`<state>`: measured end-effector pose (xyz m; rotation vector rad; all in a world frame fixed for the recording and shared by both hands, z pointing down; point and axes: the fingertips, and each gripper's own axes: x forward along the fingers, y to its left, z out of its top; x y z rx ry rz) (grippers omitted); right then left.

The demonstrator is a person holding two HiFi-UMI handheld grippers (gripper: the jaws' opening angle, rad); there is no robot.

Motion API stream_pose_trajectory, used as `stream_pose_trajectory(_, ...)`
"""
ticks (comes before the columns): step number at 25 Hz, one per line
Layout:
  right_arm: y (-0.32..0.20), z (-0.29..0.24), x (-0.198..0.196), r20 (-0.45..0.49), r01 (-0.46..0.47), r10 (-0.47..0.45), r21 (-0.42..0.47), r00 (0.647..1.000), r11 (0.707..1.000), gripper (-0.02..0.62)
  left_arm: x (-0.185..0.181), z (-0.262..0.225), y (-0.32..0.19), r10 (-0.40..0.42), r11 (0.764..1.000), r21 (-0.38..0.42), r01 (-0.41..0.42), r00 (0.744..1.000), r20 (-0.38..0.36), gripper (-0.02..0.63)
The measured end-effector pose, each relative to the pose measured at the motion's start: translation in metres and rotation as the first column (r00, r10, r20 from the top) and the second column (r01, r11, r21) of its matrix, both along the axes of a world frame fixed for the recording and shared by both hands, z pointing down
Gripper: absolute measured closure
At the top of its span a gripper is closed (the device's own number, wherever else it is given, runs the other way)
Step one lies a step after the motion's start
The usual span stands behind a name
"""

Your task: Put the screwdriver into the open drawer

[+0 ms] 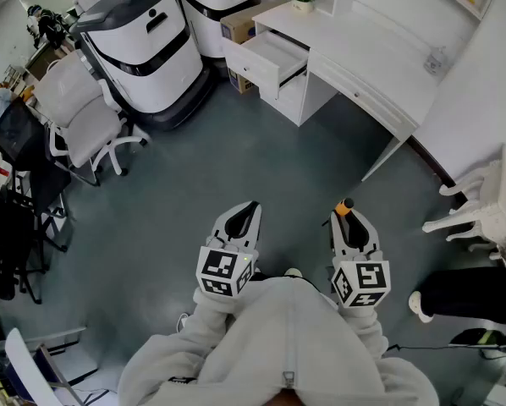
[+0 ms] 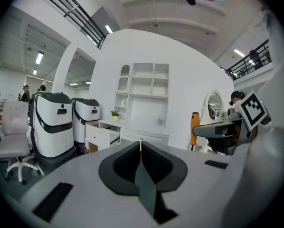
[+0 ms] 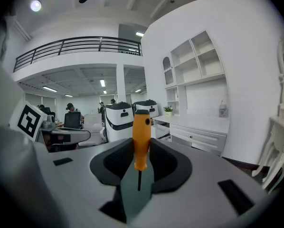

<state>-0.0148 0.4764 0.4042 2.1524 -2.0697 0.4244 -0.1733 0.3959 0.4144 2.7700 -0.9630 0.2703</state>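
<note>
My right gripper is shut on an orange-handled screwdriver; the handle stands upright between the jaws and its thin black shaft runs down behind them. In the head view the screwdriver pokes out at the jaw tips. My left gripper is shut with nothing in it, held level beside the right one, and the left gripper view shows the screwdriver off to its right. The open drawer of the white desk lies well ahead across the grey floor, also visible as the open drawer.
Two large white machines stand left of the desk, with cardboard boxes between. A white office chair sits at the left, black chairs further left. A white ornate chair and a person's leg are at the right.
</note>
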Motion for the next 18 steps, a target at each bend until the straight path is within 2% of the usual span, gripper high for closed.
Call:
stream_pose_trajectory(9, 0.004, -0.002, 0.006, -0.017, 0.026, -0.025, 0.008, 1.000, 1.000, 0.474, -0.004, 0.002, 0.008, -0.046, 0.999, -0.007, 0.046, 0.999, 0.007, 0.581)
stream_pose_trajectory(18, 0.011, 0.001, 0.020, 0.007, 0.050, -0.050, 0.011, 0.999, 0.999, 0.475, 0.006, 0.006, 0.021, -0.084, 0.996, -0.012, 0.084, 0.996, 0.012, 0.581)
